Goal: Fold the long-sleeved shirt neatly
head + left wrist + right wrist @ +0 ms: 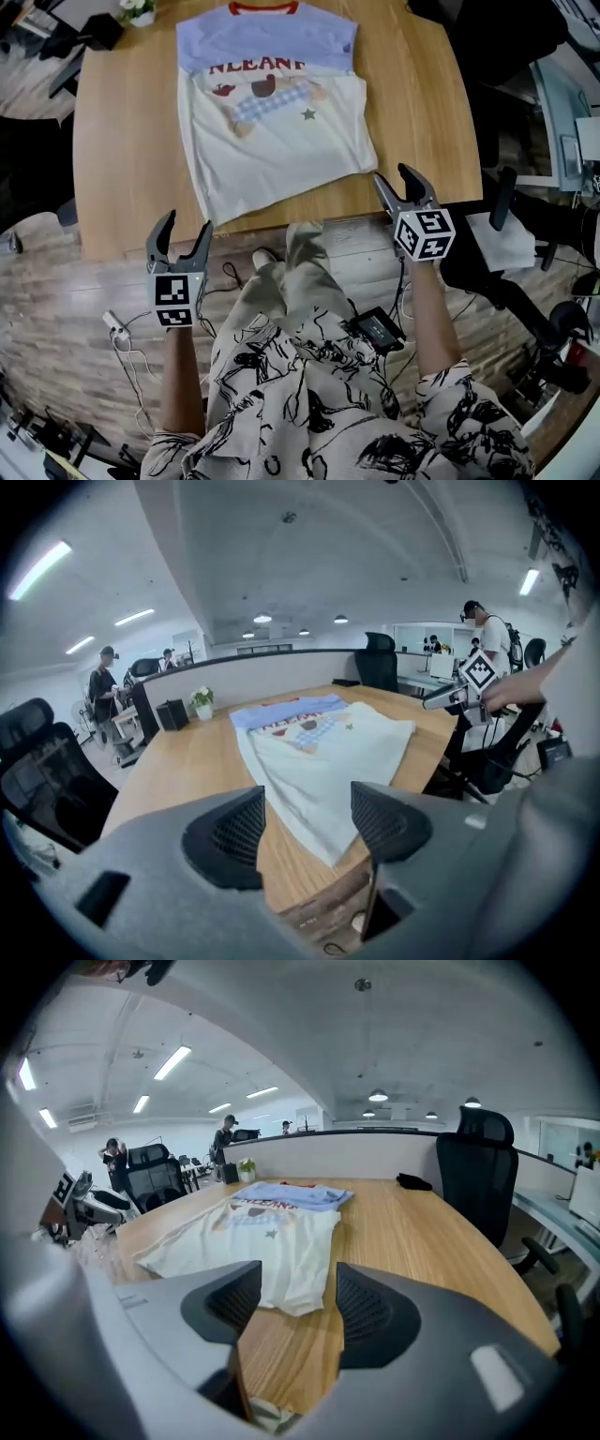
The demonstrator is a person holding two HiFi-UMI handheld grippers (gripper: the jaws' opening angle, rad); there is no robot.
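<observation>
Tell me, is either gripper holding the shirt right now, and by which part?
Nothing is held. The left gripper and right gripper are both open and empty, near the table front edge; the shirt lies flat, ungripped.

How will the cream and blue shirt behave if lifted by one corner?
The cream and blue cloth shirt lies thin and flat, so it is probably light and would hang limp. On the smooth wooden table it may slide when pushed.

An open-plan office, shown by a swivel chair (480, 1171), low partition (375, 1155) and ceiling strip lights (174, 1061).
</observation>
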